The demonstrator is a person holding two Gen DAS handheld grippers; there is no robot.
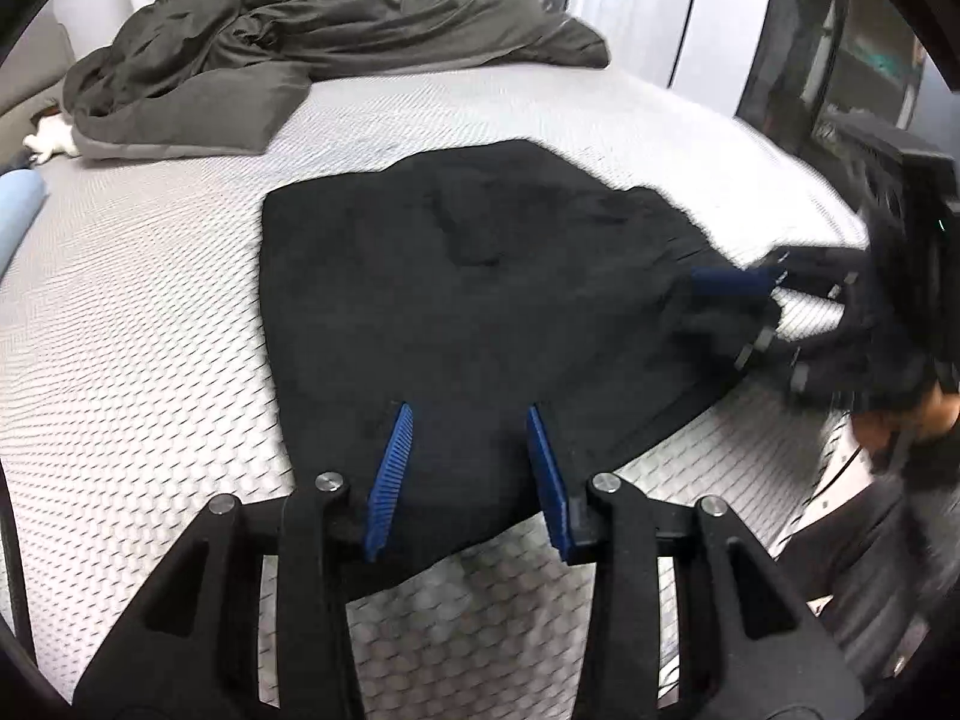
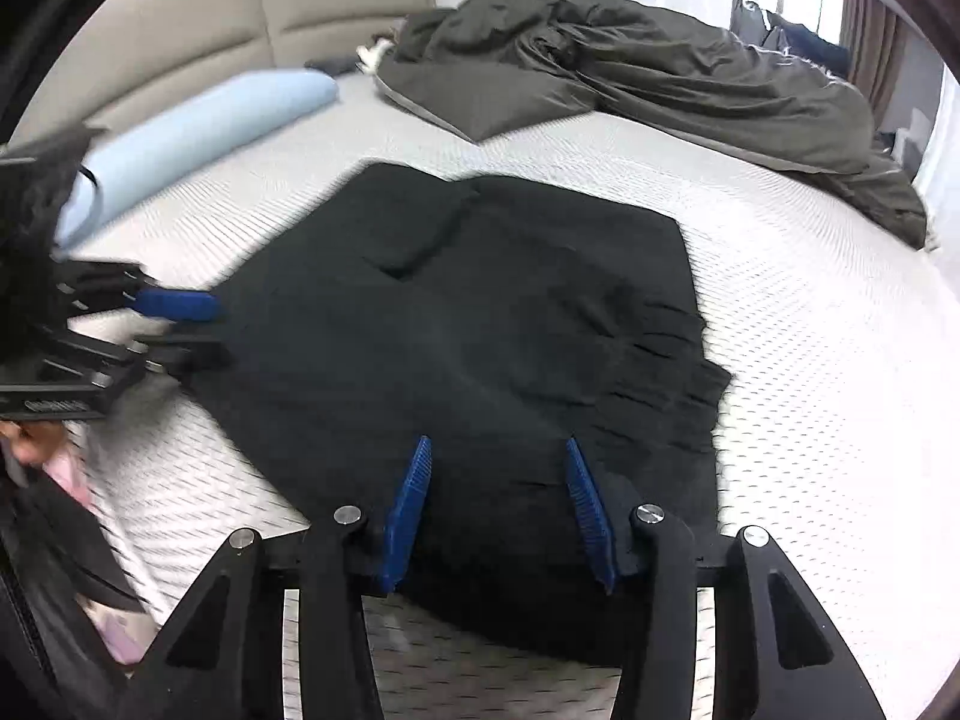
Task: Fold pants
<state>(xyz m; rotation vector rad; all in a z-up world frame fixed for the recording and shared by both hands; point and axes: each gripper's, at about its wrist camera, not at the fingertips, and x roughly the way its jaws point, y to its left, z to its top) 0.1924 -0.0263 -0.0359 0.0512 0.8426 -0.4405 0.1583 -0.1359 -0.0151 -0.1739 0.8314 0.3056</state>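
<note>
**A:** Starting at your left gripper [image 1: 468,480]: its blue ribbed fingers [image 1: 393,468] stand partly apart, and I see no fabric pinched between them. Past their tips lies the black soft-fabric pair of pants [image 1: 456,276], spread flat on the white quilted mattress [image 1: 150,300]; its near hem runs just under the fingers.

**B:** So you are gripping nothing on that side?

**A:** Nothing that shows. Moving right, your right gripper [image 2: 498,510] looks much the same: fingers [image 2: 591,516] parted by a moderate gap, cloth beneath them, none clamped. From your left camera that gripper appears blurred at the garment's right edge, so whether a pad brushes the cloth there, I cannot tell.

**B:** Which step would you call this?

**A:** The pants already look doubled into a broad block, with a crease ridge beyond your fingertips and puckers to the right of the right fingers. I would judge one fold is down and you are setting up for another.

**B:** And what does your next move need?

**A:** Seat each pair of fingers over the near hem, close on all the layers, then lift both together and carry the edge away from you towards the crumpled dark grey duvet [image 2: 630,60]. Uneven lifting would skew the stack.
</note>
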